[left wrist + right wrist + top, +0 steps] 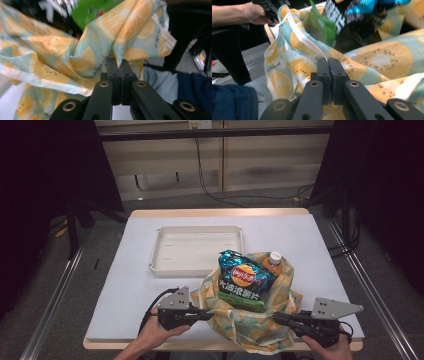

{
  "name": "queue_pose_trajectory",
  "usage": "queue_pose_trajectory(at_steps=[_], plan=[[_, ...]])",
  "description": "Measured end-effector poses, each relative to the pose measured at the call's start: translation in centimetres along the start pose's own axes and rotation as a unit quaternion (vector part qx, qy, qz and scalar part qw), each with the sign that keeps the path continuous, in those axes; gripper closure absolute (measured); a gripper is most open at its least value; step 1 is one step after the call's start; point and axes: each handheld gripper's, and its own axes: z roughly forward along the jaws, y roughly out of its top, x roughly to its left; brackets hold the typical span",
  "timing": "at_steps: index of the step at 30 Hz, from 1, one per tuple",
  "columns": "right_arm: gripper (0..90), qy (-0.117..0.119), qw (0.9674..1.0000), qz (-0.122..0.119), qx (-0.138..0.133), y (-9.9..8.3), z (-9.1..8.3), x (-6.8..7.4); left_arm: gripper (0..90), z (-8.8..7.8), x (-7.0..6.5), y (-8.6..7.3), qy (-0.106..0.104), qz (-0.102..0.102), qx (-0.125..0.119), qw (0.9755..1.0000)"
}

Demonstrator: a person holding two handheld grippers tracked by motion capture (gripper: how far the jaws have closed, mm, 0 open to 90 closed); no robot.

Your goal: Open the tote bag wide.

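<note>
A cloth bag [250, 320] printed with orange and kiwi slices sits at the table's near edge. Out of its mouth stand a dark blue crisp packet [242, 280] and an orange-capped drink bottle [274, 260]. My left gripper [209, 314] is shut on the bag's left rim; in the left gripper view the jaws [119, 65] pinch the fabric [100, 50]. My right gripper [276, 318] is shut on the bag's right rim, its jaws [328, 64] clamped on the bag's hem [304, 42]. In the right gripper view the crisp packet [352, 20] rises just behind the hem.
An empty cream tray [197, 249] lies on the white table cover [125, 280] beyond the bag. The person's legs [187, 87] are close under the table's near edge. Dark curtains and metal floor rails flank the table.
</note>
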Motion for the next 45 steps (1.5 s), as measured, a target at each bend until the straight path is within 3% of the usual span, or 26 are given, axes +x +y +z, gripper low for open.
queue_pose_trajectory(at_steps=[3,6,11,14,17,23,28,33,37,41,43,45], plan=[[87.7,0.0,1.0,0.004,0.006,-0.5,0.5,-0.2,89.7,0.6,0.3,-0.5,0.003,-0.001,0.016,0.9999],[85.6,-0.004,0.9997,-0.007,0.022,-0.8,0.9,-0.5,89.7,1.2,0.7,-1.0,0.005,-0.009,0.021,0.9997],[81.7,0.005,0.9986,0.003,0.052,-1.5,1.6,-1.0,89.7,2.0,1.1,-2.0,-0.002,-0.031,0.037,0.9988],[80.5,0.003,0.9982,0.004,0.06,-1.6,1.8,-1.2,89.7,2.1,1.3,-2.3,0.001,-0.032,0.048,0.9983],[78.7,-0.019,0.9965,-0.006,0.082,-1.8,2.0,-1.1,89.7,2.2,1.5,-2.7,0.008,-0.038,0.059,0.9975],[72.7,-0.021,0.9963,0.004,0.083,-2.0,1.9,-1.2,89.1,2.7,1.9,-3.1,0.005,-0.042,0.077,0.9961],[64.9,-0.007,0.998,-0.001,0.063,-1.8,1.5,-1.0,86.2,2.4,1.6,-2.9,-0.003,-0.046,0.055,0.9974],[61.4,-0.023,0.9994,0.001,0.027,-1.5,0.6,-0.7,85.5,0.9,1.2,-2.3,-0.01,-0.046,0.012,0.9988],[60.6,-0.035,0.9992,0.015,-0.016,-1.2,-0.4,-0.8,80.6,-0.3,0.8,-1.8,-0.007,-0.054,-0.029,0.9981],[59.9,-0.049,0.998,0.021,-0.033,-1.0,-1.0,-1.1,76.0,-1.0,0.8,-1.5,-0.006,-0.049,-0.042,0.9979],[59.5,-0.056,0.9974,0.027,-0.038,-1.0,-1.0,-1.3,73.2,-1.5,0.8,-1.4,-0.009,-0.055,-0.06,0.9966],[59.1,-0.06,0.9969,0.028,-0.042,-1.0,-1.2,-1.3,70.4,-2.0,0.6,-1.1,0.001,-0.053,-0.069,0.9962]])
